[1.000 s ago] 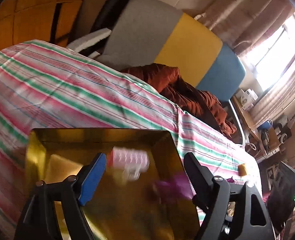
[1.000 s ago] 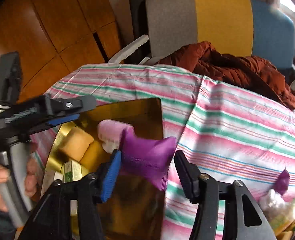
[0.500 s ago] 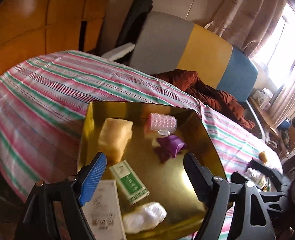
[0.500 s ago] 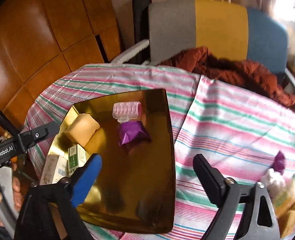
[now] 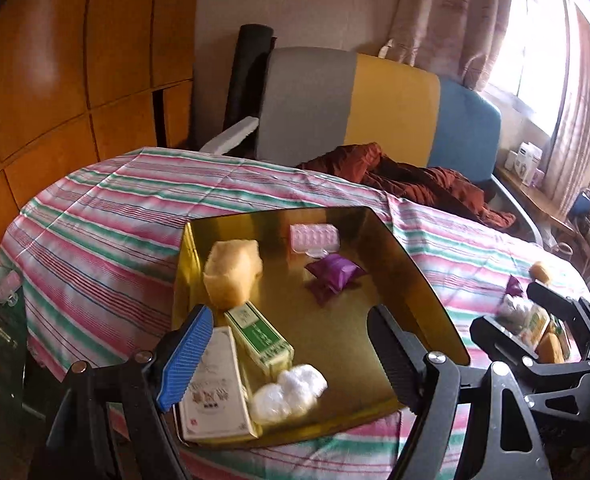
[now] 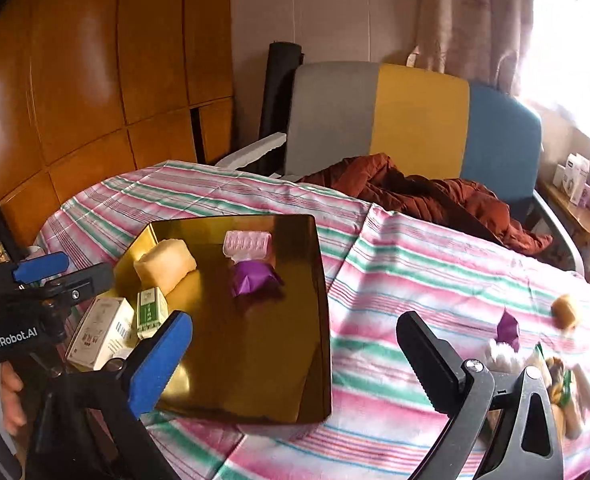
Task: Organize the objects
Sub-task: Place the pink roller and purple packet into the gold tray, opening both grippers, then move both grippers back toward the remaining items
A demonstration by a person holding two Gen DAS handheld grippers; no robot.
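1. Left wrist view:
   - Left hand-held gripper: jaws apart, nothing btwn them; hangs over near edge of gold tray.
   - Tray sits on desk w/ striped cloth. Contents: purple pouch mid-tray; pink blister pack just behind it; yellow sponge at left; green box beside white box at near-left corner; cotton-ball bag at near edge.
   - Loose pile of unsorted items at right of desk, partly hidden behind other gripper.

2. Right wrist view:
   - Right hand-held gripper: jaws wide apart, empty, over tray's near-right corner.
   - Purple pouch lies free on tray, touching neither gripper.
   - Still on cloth, well apart from tray: small purple packet, yellow lump, mixed heap at far right.

3. Handling notes (est.):
   - Pouches: light, soft, crinkly; pinch across the puffed middle, light squeeze.
   - Sponge: squashy; grip across short sides.
   - Boxes: stiff card; take by long flat faces.
   - Cotton bag: slippery film; pinch a fold.
   - Tray surface glossy, items prob. slide if nudged.
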